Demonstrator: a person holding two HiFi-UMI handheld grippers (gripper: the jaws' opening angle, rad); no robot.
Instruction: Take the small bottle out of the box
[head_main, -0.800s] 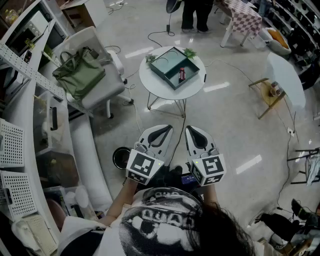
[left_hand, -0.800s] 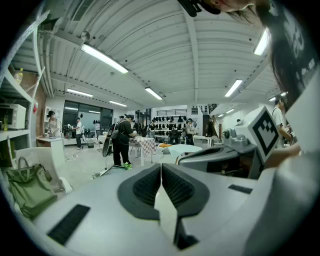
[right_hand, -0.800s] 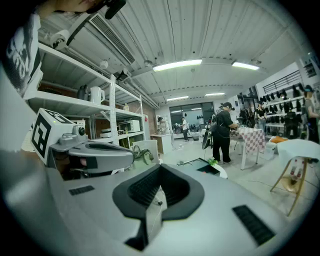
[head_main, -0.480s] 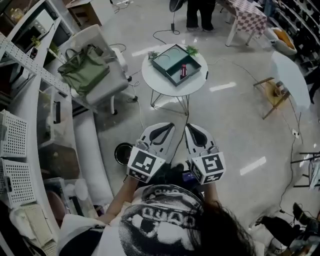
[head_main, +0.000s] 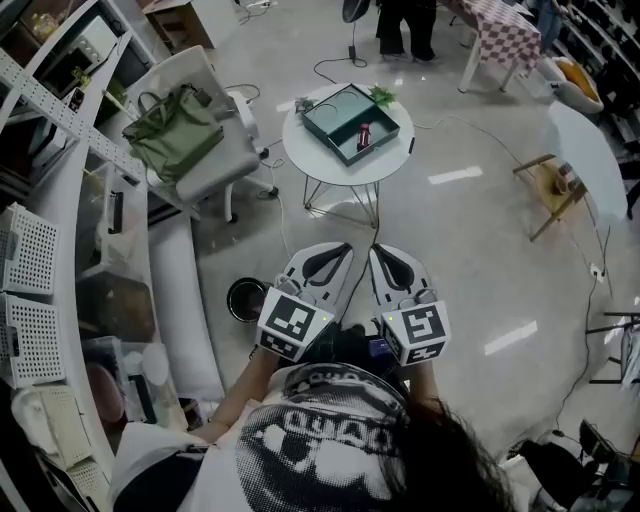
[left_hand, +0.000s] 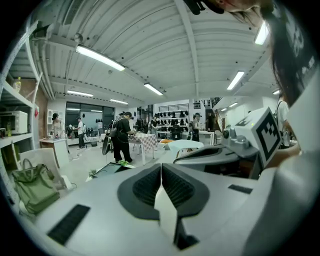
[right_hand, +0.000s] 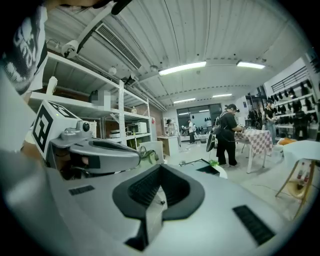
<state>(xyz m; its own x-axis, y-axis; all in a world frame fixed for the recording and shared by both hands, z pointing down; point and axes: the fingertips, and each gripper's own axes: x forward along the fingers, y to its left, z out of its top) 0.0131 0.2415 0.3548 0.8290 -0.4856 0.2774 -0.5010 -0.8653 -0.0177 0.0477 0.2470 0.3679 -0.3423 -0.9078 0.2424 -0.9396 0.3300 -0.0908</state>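
Bottle (head_main: 363, 135): in box (head_main: 335, 115) on far table (head_main: 310, 160), well apart from jaws
Left gripper (head_main: 335, 251): jaws together, empty
Right gripper (head_main: 385, 251): jaws together, empty
Unclear: bottle's details, too small

Teal box (head_main: 333, 113), white table (head_main: 312, 152), olive-green bag (head_main: 180, 132), pink-and-white checked tablecloth (head_main: 508, 35)

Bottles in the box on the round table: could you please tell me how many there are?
1. The bottle is in the right part of the box on the table; the view is distant, so another could be hidden.
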